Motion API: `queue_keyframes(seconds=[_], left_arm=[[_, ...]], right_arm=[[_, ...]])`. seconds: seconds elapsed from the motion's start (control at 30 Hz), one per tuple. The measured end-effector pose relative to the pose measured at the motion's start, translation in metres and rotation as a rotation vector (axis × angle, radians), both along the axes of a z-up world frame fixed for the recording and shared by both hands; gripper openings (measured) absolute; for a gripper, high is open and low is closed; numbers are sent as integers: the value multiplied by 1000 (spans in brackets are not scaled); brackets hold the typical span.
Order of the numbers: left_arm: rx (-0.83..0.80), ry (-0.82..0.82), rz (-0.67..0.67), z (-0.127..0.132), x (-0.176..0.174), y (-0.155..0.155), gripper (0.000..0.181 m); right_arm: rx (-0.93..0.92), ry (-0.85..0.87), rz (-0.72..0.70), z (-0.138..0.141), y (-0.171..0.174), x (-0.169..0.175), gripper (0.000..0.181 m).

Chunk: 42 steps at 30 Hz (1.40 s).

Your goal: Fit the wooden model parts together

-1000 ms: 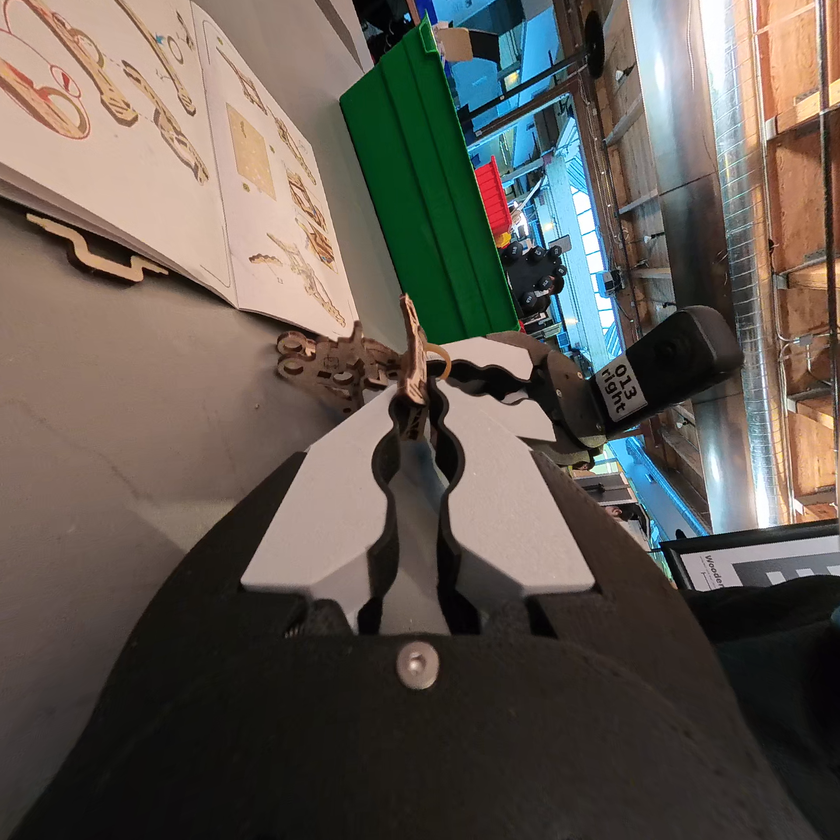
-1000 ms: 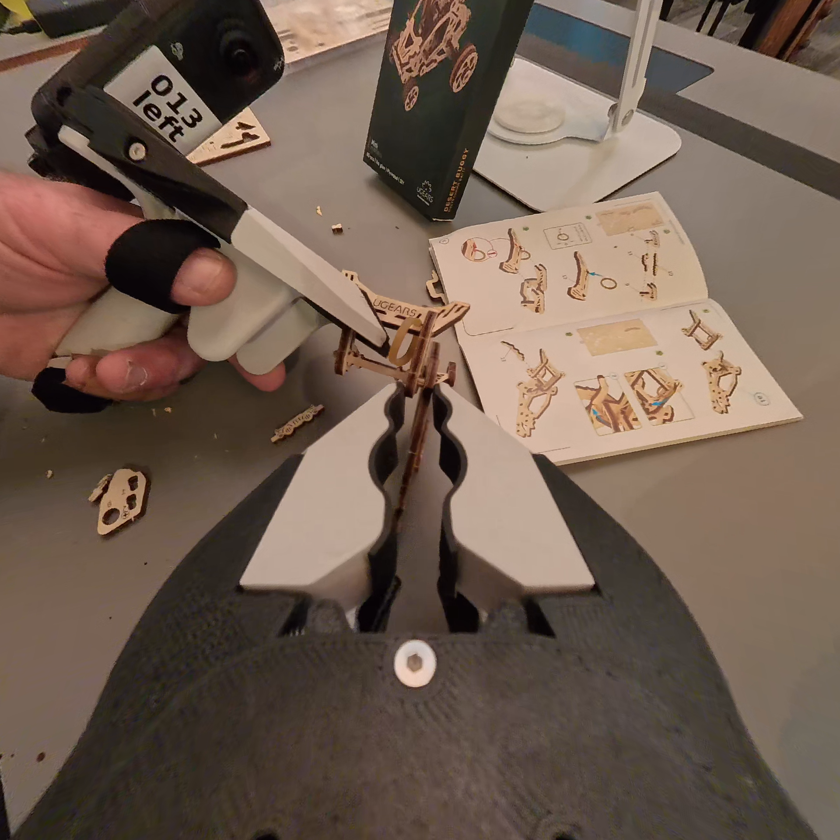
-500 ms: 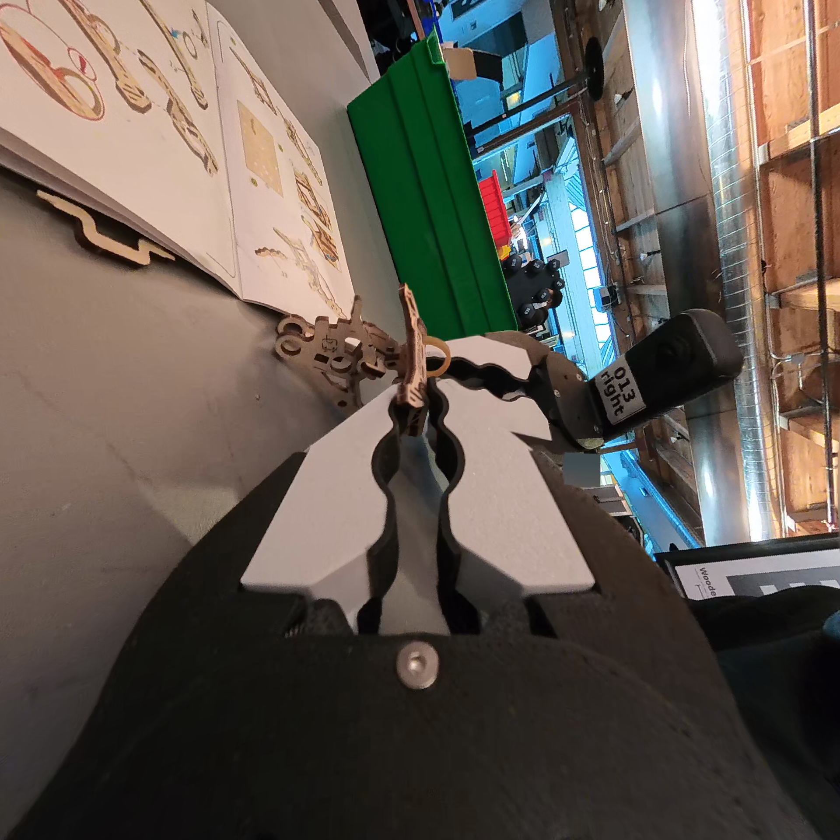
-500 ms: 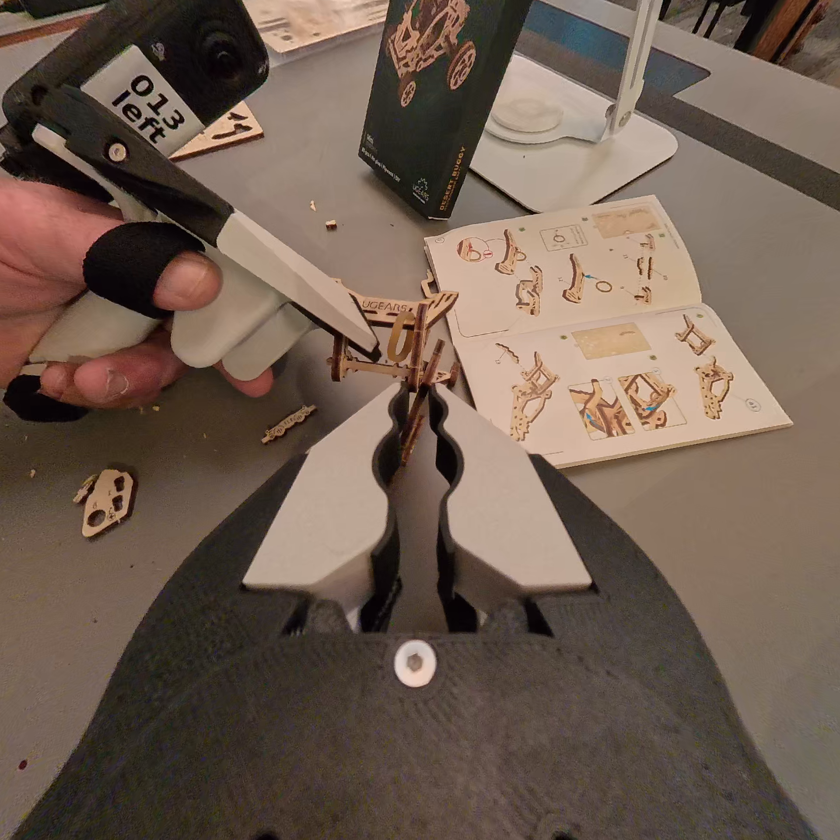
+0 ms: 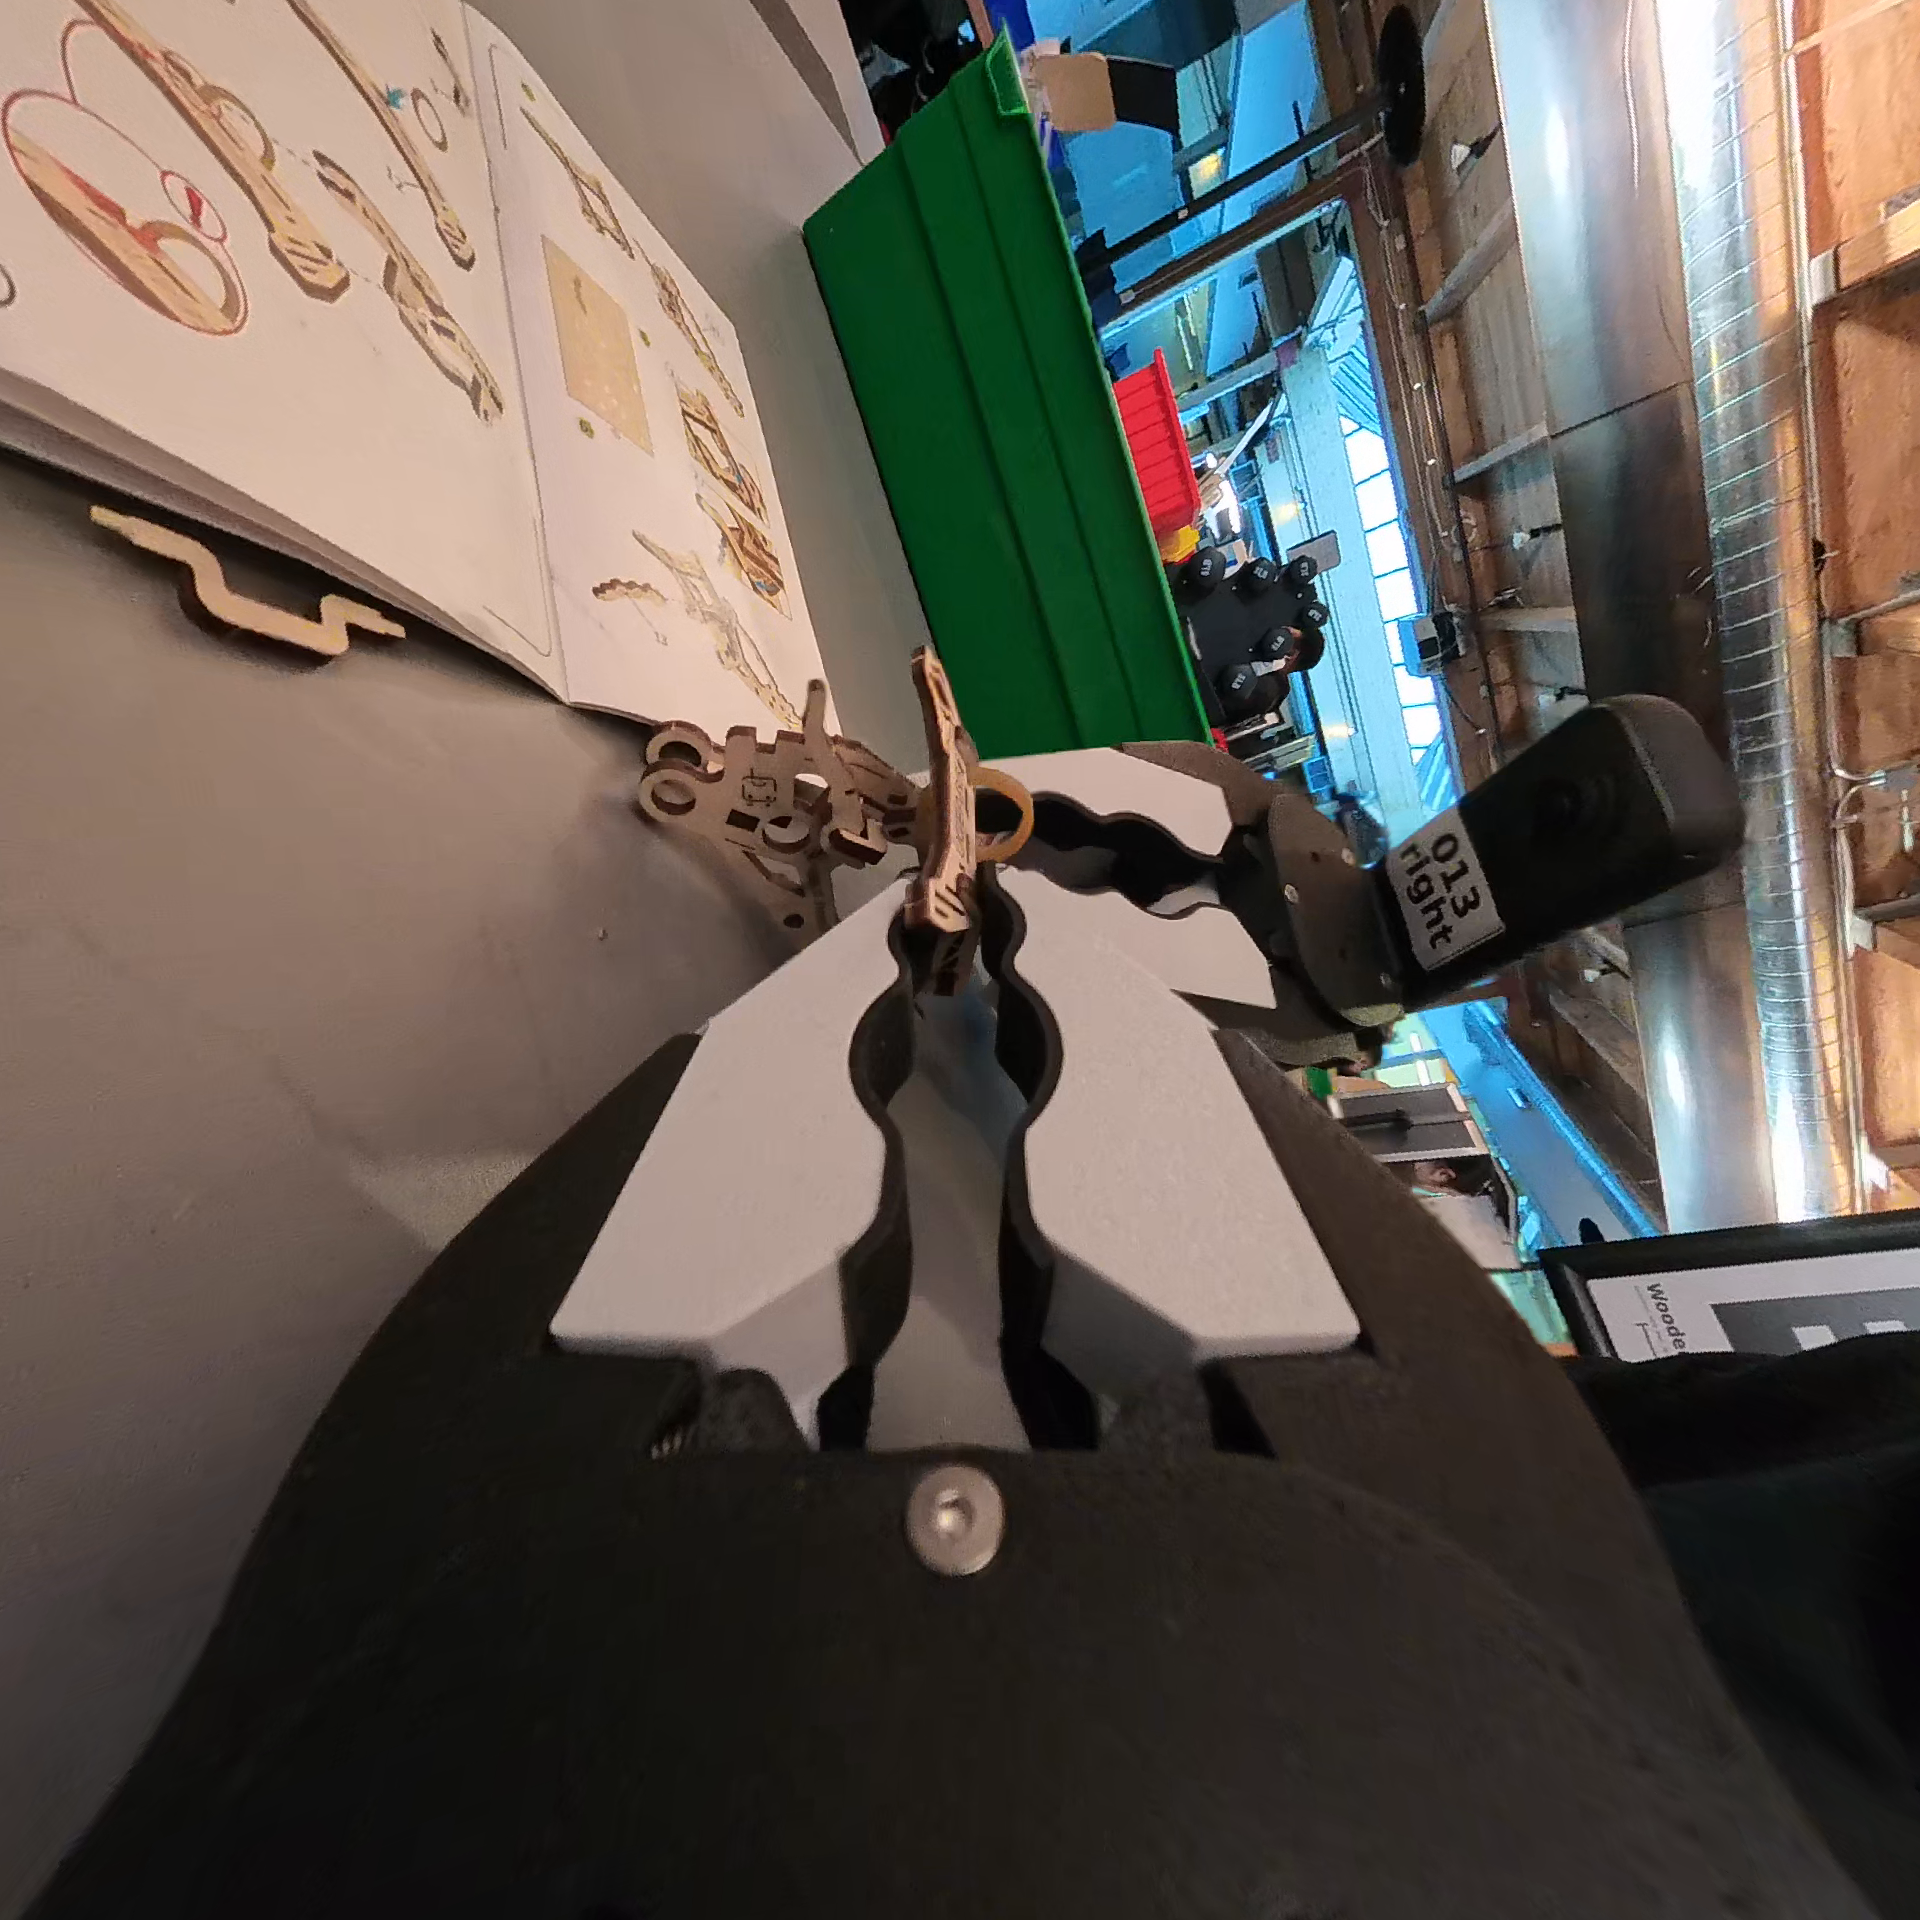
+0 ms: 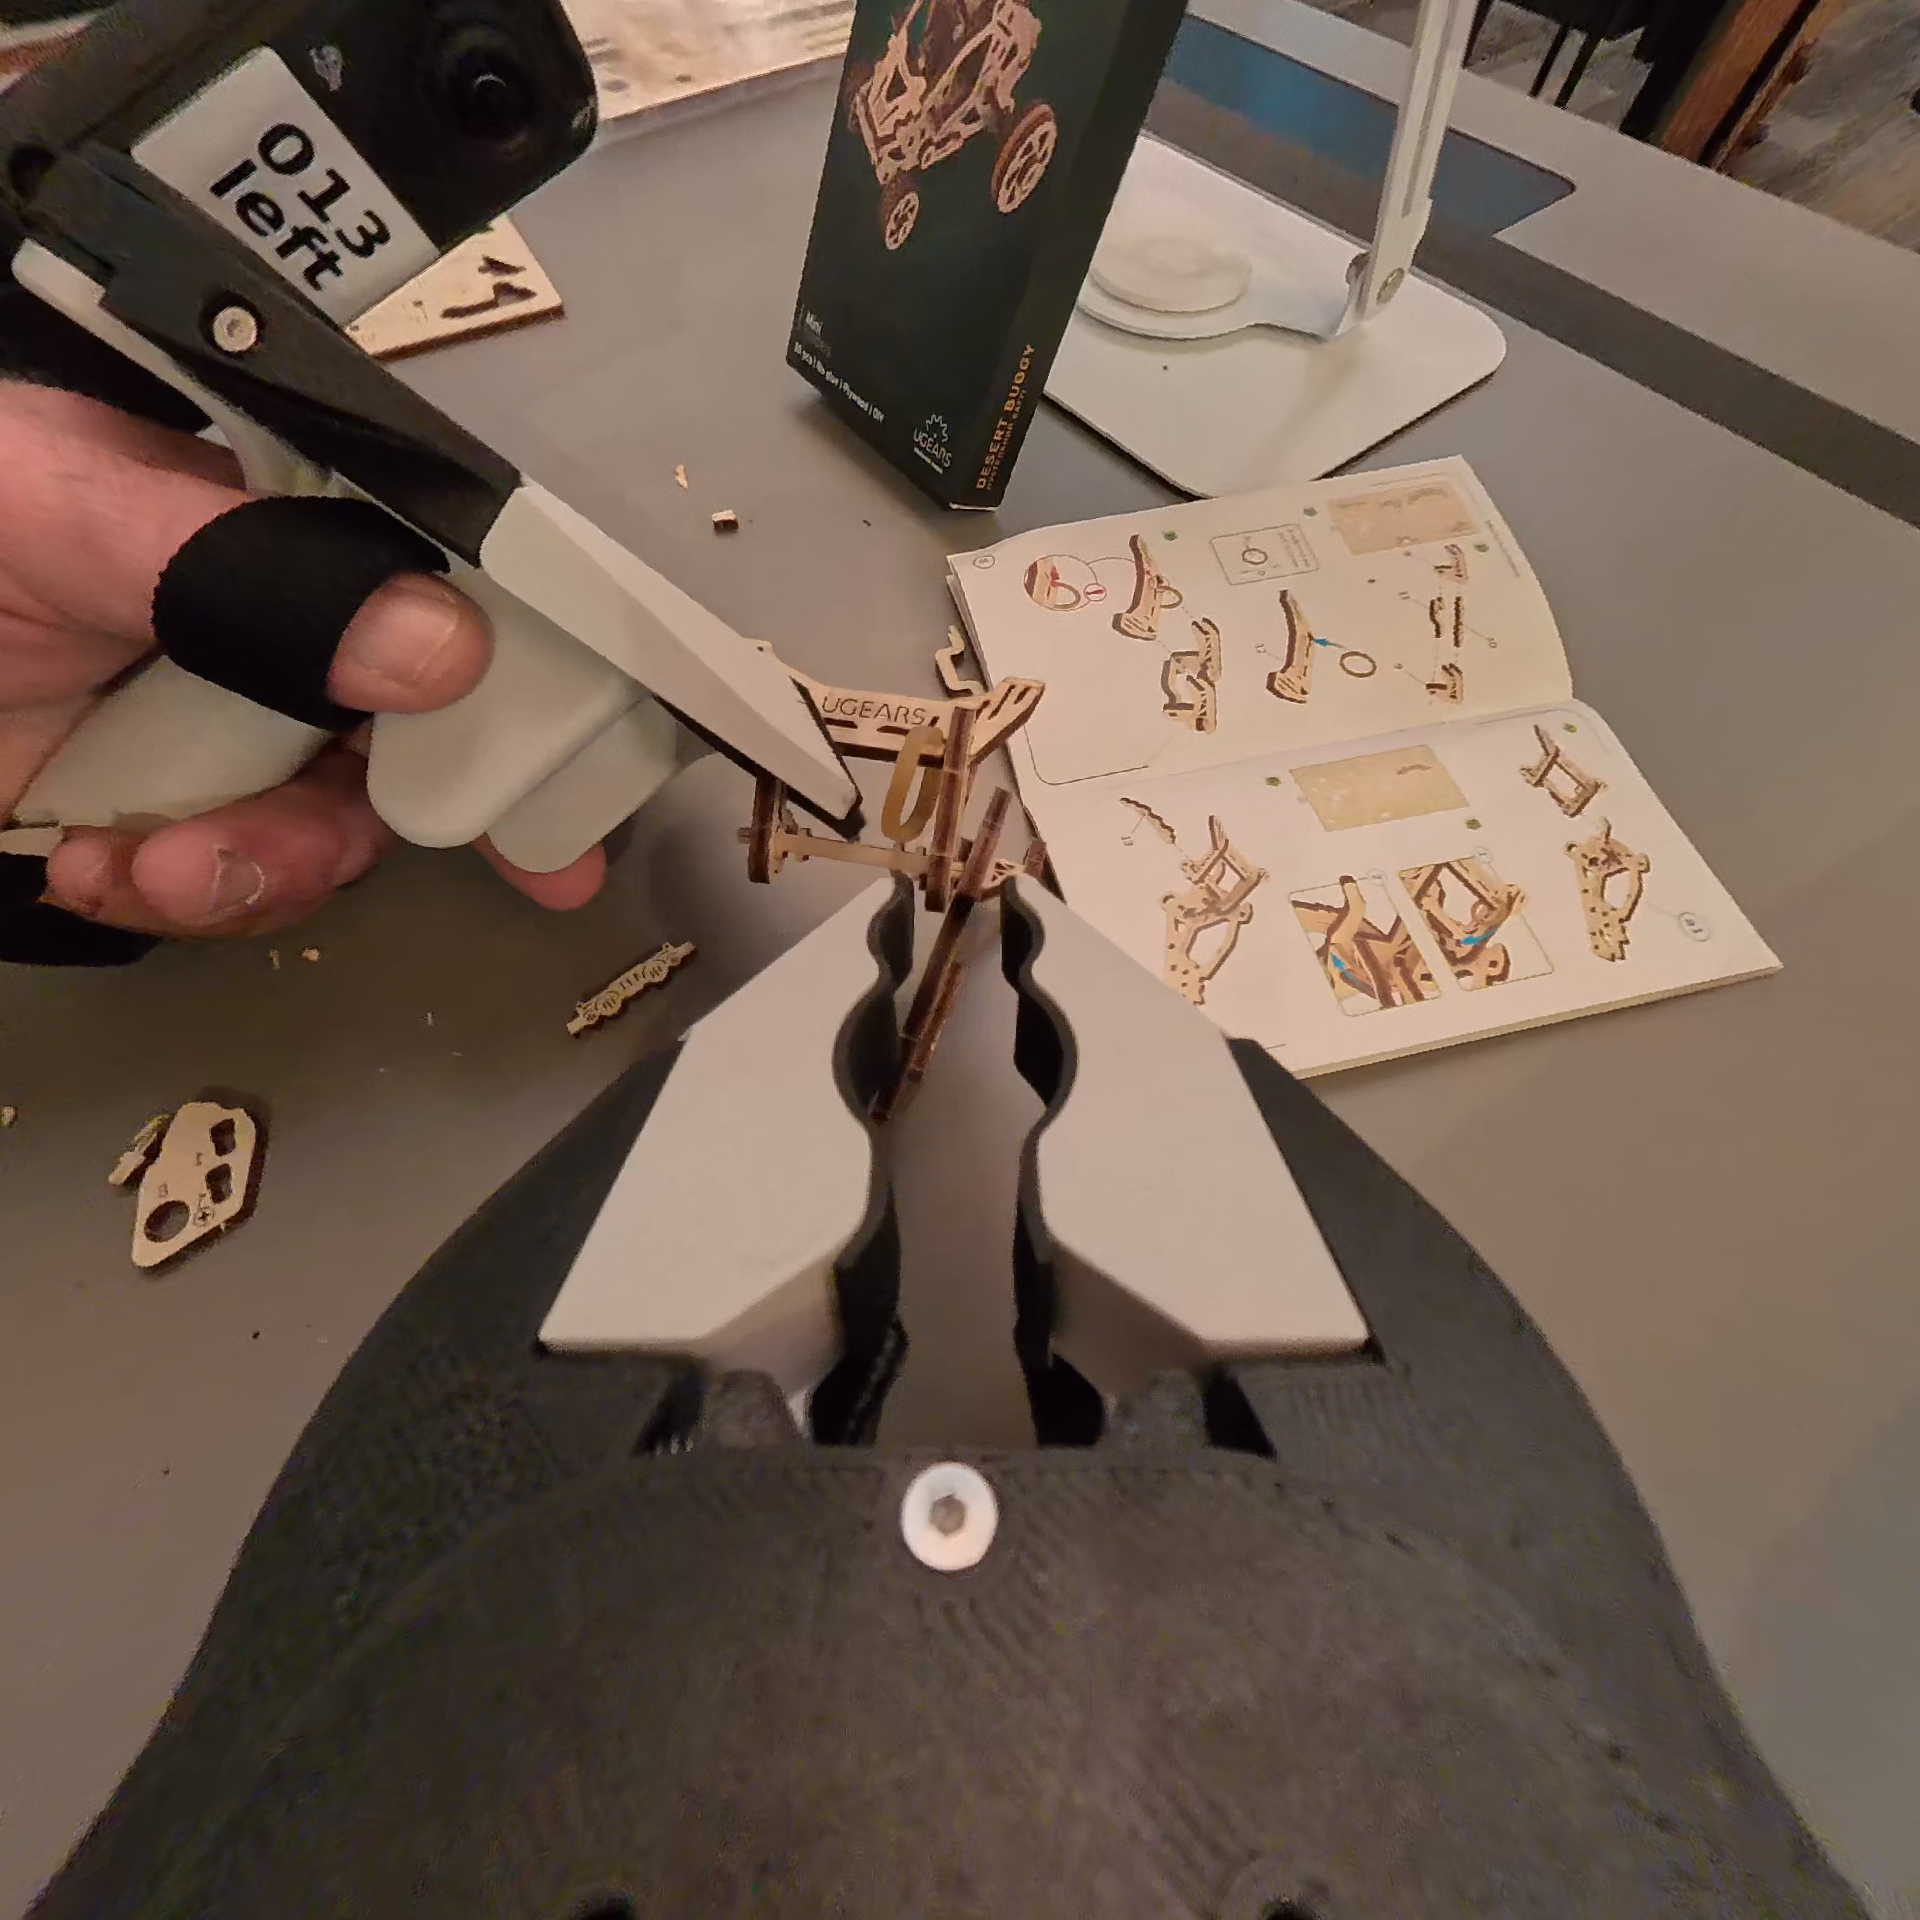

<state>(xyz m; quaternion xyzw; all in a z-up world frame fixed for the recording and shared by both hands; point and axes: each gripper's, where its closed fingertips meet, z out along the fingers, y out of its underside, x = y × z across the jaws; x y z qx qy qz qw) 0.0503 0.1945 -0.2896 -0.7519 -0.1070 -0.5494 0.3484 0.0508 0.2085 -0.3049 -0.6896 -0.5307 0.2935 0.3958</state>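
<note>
step in hand: joining two wooden pieces in the air above the grey table (image 6: 1558,1195).

the left gripper (image 5: 940,925) is clenched on a flat wooden plate (image 5: 948,831), seen edge-on in the left wrist view and from above in the right wrist view, where it lies roughly level. the right gripper (image 6: 951,914) is clenched on a thin wooden strut (image 6: 935,987), which runs down between its fingers and leans slightly to the right at the top. the strut belongs to, or meets, a small wooden sub-assembly (image 6: 862,842) hanging just below the plate. a pale rubber band (image 6: 914,795) loops between plate and sub-assembly. whether the tabs are already seated in their slots cannot be told from either view.

surroundings: an open instruction booklet (image 6: 1351,779) lies to the right, a dark product box (image 6: 966,239) stands behind it, and loose wooden offcuts (image 6: 197,1184) lie at the left. a person's hand (image 6: 208,707) grips the left tool's handle.

judgement: the task appears to be mid-assembly, at the alignment or press-in stage.

the next move calls for:
- keeping both grips firm, since thin plywood slips or snaps under twist;
- squaring the strut to the plate's slot before pressing;
- pressing the two tools together along the slot's axis, with small force;
- keeping the rubber band clear of the joint.
</note>
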Motion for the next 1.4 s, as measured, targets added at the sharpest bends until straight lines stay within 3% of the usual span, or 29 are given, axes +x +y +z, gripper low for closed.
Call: queue_keyframes(seconds=[0.33, 0.43, 0.57, 0.7, 0.93, 1.4], left_arm=[[1, 80, -28, -3, 1, 2, 6], [7, 87, -20, -2, 0, 3, 6], [6, 89, -22, -2, 2, 5, 6], [7, 92, -13, -3, 3, 6, 6], [12, 86, 7, -3, 3, 6, 6], [45, 85, 74, -1, 2, 10, 6]], right_arm=[[4, 22, 10, 0, 0, 1, 19], [5, 26, 28, 0, -3, -1, 29], [39, 3, 85, -4, -13, -5, 62], [49, 0, 78, -4, -15, -8, 66], [25, 40, 15, 1, -7, -10, 44], [-12, 48, 8, 1, -3, -9, 44]])
